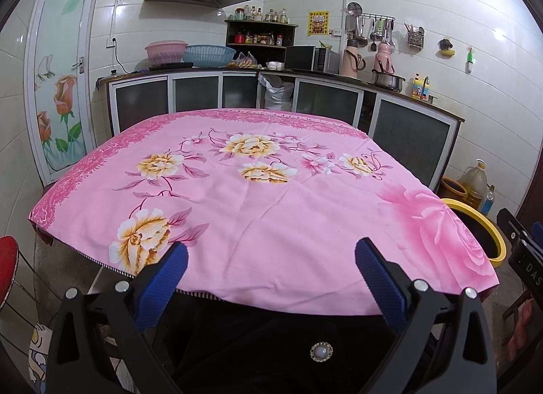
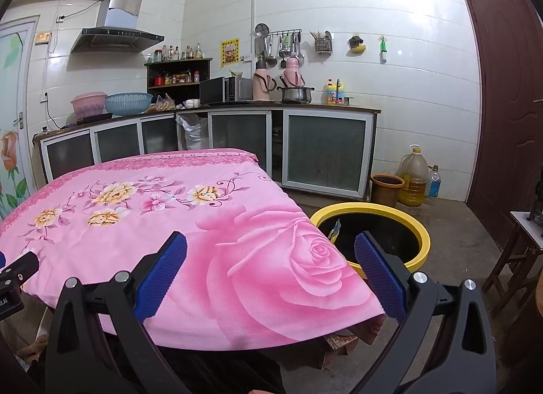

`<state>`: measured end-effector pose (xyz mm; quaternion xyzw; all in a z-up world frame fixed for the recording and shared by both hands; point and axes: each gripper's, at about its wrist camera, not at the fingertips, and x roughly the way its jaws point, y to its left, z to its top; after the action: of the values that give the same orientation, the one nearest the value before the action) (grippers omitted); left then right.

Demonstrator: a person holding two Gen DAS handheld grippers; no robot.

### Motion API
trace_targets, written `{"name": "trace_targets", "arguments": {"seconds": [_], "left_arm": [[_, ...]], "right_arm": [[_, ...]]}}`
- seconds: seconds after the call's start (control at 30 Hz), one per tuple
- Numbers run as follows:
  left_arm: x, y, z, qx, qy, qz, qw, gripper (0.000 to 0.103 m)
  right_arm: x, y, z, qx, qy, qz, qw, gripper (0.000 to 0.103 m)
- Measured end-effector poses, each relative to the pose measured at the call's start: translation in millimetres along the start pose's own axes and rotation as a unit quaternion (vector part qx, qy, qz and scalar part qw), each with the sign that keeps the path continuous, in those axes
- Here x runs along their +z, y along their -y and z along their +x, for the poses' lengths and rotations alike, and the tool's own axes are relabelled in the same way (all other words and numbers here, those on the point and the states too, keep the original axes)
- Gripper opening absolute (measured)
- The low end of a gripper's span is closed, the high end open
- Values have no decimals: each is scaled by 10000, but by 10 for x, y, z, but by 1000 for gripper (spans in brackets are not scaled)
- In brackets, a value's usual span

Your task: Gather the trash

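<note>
A black bin with a yellow rim [image 2: 420, 227] stands on the floor at the table's right side; a small blue-and-yellow wrapper [image 2: 335, 229] shows inside it. The bin's rim also shows in the left wrist view [image 1: 488, 224]. The table wears a pink floral cloth [image 1: 258, 197], which the right wrist view also shows [image 2: 169, 210]; I see no trash on it. My left gripper [image 1: 271, 261] is open and empty over the table's near edge. My right gripper [image 2: 271, 255] is open and empty over the table's right corner, close to the bin.
Kitchen counter with cabinets [image 2: 237, 136] runs behind the table. An oil jug [image 2: 412, 176], a bottle and a brown pot [image 2: 385, 188] stand on the floor by the wall. A wooden stool [image 2: 519, 251] is at right, a red stool [image 1: 6, 258] at left.
</note>
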<state>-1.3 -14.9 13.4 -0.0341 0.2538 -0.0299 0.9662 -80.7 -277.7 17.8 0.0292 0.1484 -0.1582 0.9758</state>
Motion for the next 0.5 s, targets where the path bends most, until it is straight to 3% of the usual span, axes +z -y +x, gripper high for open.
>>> {"name": "trace_targets", "arguments": {"seconds": [0.5], "left_arm": [[0, 23, -1, -15, -3, 14, 10000, 95]], "right_arm": [[-9, 35, 23, 44, -36, -41, 10000, 95]]}}
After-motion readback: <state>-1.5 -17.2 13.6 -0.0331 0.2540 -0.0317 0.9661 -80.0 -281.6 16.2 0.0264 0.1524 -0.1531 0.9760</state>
